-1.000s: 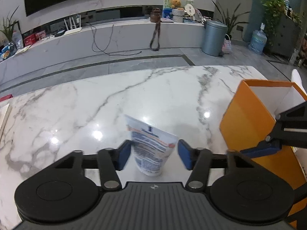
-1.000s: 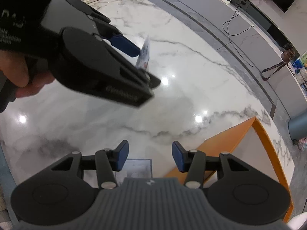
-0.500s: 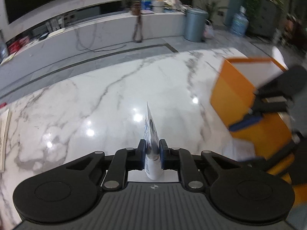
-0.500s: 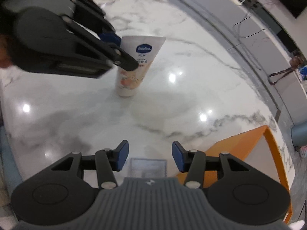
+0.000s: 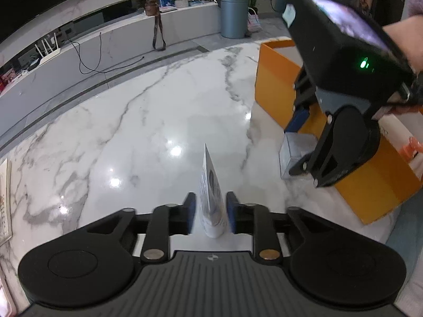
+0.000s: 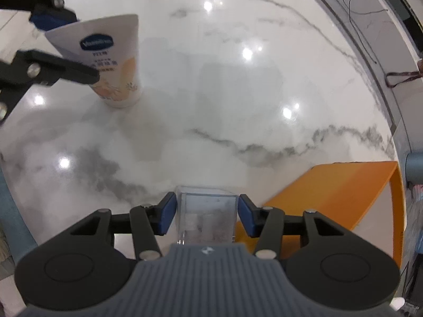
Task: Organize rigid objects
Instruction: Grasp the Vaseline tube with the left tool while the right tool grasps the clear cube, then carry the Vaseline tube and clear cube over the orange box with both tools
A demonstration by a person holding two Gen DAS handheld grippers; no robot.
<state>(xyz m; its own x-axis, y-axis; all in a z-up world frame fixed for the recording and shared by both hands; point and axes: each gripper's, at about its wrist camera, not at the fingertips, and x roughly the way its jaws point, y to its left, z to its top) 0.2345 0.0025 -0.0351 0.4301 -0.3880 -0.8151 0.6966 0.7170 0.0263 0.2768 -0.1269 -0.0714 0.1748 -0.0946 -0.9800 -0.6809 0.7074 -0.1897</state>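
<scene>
A white lotion tube (image 5: 211,198) stands cap-down on the marble table (image 5: 132,132), edge-on to the left wrist view. My left gripper (image 5: 210,206) straddles it. Its jaws are opening, and a gap shows between each blue pad and the tube (image 6: 111,60). A small clear plastic box (image 6: 207,219) sits on the table beside the orange box (image 6: 338,187). My right gripper (image 6: 207,211) points down over it, open, with a pad on either side and thin gaps to the walls. The left wrist view shows that gripper (image 5: 297,148) above the clear box (image 5: 293,153).
The open orange box (image 5: 277,89), white inside, stands at the table's right edge. A person's hand (image 5: 401,42) holds the right gripper. A book edge (image 5: 4,200) lies at the far left. Behind the table are a low marble bench (image 5: 119,42) and a grey bin (image 5: 234,17).
The left jaws shut on the tube, which came to stand edge-on, and have since parted. The left gripper slid toward the orange box. The right gripper dropped down around the clear box.
</scene>
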